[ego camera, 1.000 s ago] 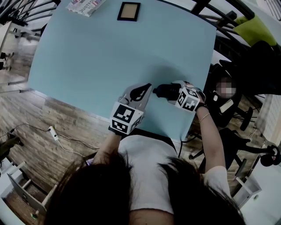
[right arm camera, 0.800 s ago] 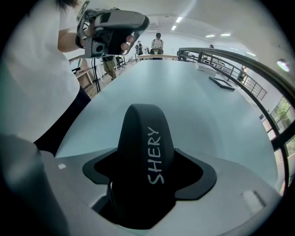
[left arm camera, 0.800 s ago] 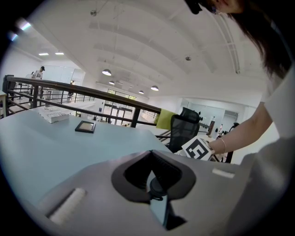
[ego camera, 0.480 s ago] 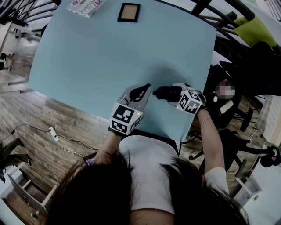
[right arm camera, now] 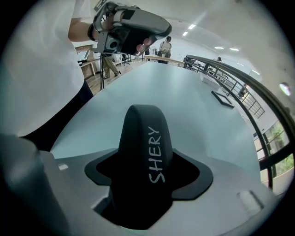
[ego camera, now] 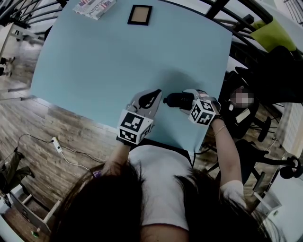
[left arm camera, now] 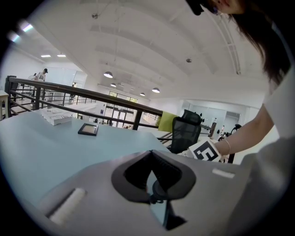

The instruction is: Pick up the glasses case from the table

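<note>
Well, the black case lay at the tabletop's near edge, between your right tongs, which had just been closing and sat snug on its sides. Your left tongs, just beside it over the tabletop, were closed together and empty.

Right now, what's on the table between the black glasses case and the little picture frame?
Nothing. In the head view, only bare blue table stretches from the glasses case to the picture frame.
</note>
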`<state>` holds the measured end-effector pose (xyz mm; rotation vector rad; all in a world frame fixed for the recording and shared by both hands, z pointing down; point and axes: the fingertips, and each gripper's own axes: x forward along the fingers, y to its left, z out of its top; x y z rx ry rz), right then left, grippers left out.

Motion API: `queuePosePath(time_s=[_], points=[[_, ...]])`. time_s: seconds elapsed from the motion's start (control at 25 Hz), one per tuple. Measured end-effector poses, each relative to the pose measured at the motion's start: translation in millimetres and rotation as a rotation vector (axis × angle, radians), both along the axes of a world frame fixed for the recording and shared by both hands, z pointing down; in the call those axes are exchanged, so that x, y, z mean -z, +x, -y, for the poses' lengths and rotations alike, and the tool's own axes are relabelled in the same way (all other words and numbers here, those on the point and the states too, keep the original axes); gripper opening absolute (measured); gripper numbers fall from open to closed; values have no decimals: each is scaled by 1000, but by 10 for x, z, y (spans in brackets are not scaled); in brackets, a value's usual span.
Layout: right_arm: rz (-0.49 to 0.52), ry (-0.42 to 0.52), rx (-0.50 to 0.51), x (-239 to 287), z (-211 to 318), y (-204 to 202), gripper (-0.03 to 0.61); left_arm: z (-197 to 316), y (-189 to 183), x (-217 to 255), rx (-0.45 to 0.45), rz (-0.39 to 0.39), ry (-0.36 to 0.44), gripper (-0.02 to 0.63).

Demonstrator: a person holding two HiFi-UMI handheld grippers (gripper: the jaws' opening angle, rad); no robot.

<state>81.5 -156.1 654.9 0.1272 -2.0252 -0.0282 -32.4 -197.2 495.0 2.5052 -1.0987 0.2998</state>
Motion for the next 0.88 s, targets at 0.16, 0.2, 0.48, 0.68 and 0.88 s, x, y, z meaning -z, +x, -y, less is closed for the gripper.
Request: queuePosePath(time_s=[0.16, 0.2, 0.48, 0.68, 0.88], points=[[-8, 45, 1, 92, 67, 18, 325, -8, -18, 51, 5, -6, 15, 57], [-10, 55, -1, 117, 79, 23, 325, -10, -25, 70, 6, -7, 20, 57], [-11, 118, -38, 361, 124, 58, 325, -34, -89, 242, 6, -11, 58, 57], [9, 175, -83, 609, 173, 110, 325, -38, -88, 394, -4, -11, 97, 57], [40, 254, -138, 934, 270, 146, 325, -15, -105, 520, -14, -14, 135, 57]])
